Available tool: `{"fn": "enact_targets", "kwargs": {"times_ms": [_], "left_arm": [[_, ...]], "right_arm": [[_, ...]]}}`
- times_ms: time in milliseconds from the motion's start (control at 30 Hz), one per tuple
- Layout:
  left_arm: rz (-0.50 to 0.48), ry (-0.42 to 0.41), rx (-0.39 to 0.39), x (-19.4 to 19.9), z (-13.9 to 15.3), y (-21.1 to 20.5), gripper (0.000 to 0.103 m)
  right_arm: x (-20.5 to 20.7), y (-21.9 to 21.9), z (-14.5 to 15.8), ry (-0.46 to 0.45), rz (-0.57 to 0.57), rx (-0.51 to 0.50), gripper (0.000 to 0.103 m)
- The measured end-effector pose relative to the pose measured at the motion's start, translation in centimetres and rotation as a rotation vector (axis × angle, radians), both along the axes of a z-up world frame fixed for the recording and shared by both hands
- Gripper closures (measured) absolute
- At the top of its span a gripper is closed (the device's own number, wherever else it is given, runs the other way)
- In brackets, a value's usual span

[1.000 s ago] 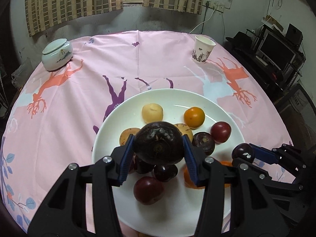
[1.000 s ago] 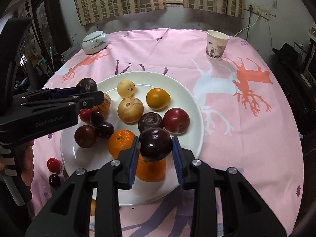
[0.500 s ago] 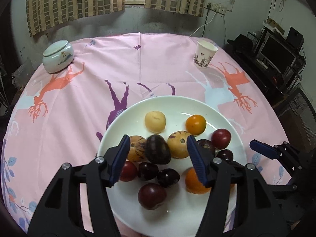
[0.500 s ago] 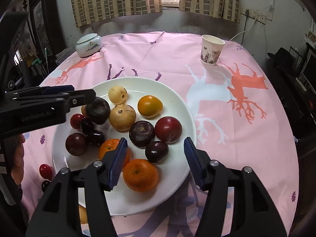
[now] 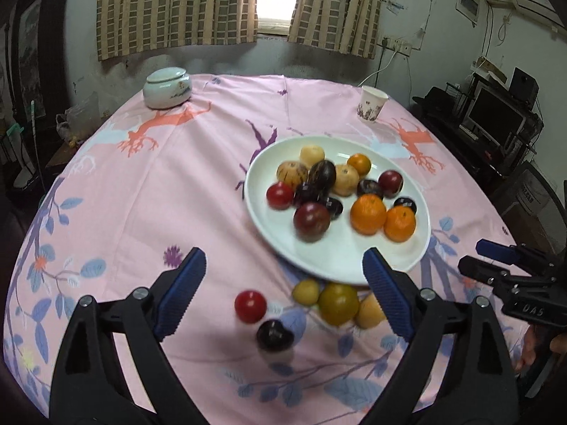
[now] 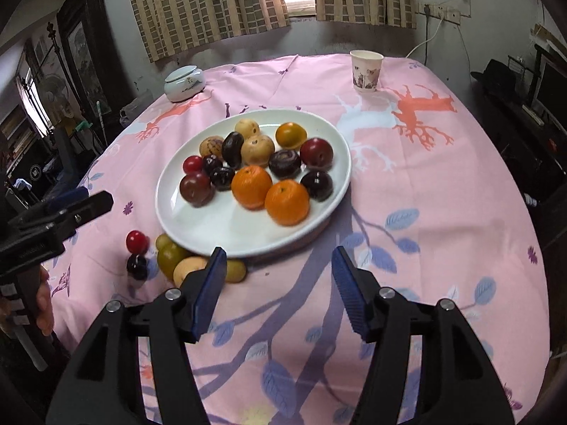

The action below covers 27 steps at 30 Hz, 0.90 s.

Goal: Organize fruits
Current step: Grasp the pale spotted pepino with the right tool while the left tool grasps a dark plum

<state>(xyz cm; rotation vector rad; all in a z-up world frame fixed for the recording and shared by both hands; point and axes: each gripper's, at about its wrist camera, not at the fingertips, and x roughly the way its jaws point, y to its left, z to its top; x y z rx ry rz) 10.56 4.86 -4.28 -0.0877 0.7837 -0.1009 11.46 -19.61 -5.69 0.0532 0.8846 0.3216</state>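
A white plate (image 5: 358, 265) (image 6: 216, 223) holds several fruits: dark plums, two oranges (image 5: 368, 213) (image 6: 287, 202), yellowish and red ones. Loose fruits lie on the cloth in front of it: a red one (image 5: 250, 305) (image 6: 137, 241), a dark plum (image 5: 274, 334) (image 6: 137, 266), a green-yellow one (image 5: 337, 302) (image 6: 170, 254) and small yellow ones. My left gripper (image 5: 283, 285) hangs over these loose fruits, its jaws opening wide and nothing between them. My right gripper (image 6: 278, 285) is pulled back from the plate's near edge, open and empty.
A lidded ceramic jar (image 5: 167, 87) (image 6: 185, 83) stands at the far left of the pink tablecloth, a paper cup (image 5: 371, 103) (image 6: 366, 71) at the far right. A monitor and shelves (image 5: 496, 117) stand beyond the table's right edge.
Both grippers let their dark plums go onto the plate, opened, and drew back toward the near table edge. The loose fruits in front of the plate have come into view.
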Motion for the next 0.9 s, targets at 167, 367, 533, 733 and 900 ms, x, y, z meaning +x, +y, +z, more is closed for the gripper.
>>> {"fn": "enact_targets", "kwargs": {"times_ms": [167, 367, 533, 733, 900], "left_arm": [[0.022, 0.066, -0.027, -2.5, -2.9, 1.5, 0.011], [0.05, 0.07, -0.053, -4.4, -3.6, 3.4, 0.011], [0.049, 0.063, -0.061, -5.1, -3.6, 4.0, 0.011], [0.05, 0.08, -0.064, -5.5, -4.1, 4.6, 0.011], [0.055, 0.1, -0.076, -5.5, -4.7, 5.0, 0.011]], "right_arm": [[-1.9, 1.1, -1.6, 0.047, 0.017, -0.002, 0.041], [-2.6, 4.2, -2.4, 0.066, 0.089, -0.02, 0.041], [-2.7, 7.7, -2.8, 0.019, 0.187, -0.078, 0.041], [-1.0, 9.5, -3.7, 0.006, 0.198, -0.122, 0.041], [0.4, 9.9, -4.4, 0.031, 0.22, -0.102, 0.041]]}}
